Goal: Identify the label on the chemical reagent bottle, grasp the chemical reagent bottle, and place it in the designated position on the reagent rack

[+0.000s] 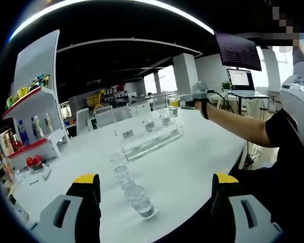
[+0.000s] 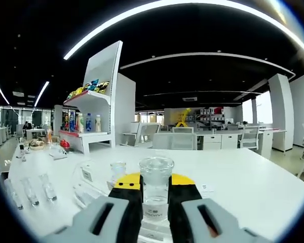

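In the right gripper view my right gripper (image 2: 155, 183) is shut on a clear glass reagent bottle (image 2: 156, 190) with a white label low on its front. It holds the bottle upright above the clear acrylic reagent rack (image 2: 86, 190). Another clear bottle (image 2: 117, 170) stands on the rack just left. In the left gripper view my left gripper (image 1: 156, 179) is open, low over the white table (image 1: 192, 167). A row of several clear bottles (image 1: 133, 190) lies between its yellow tips. The rack (image 1: 153, 142) sits further off, and the right gripper (image 1: 191, 100) holds its bottle (image 1: 173, 106) at the rack's far end.
White shelving with colourful bottles and packets (image 1: 33, 121) stands at the table's left end. A person's arm (image 1: 238, 124) reaches over the right edge. Small label cards (image 1: 127, 133) stand on the rack. Monitors (image 1: 240, 78), desks and chairs lie beyond the table.
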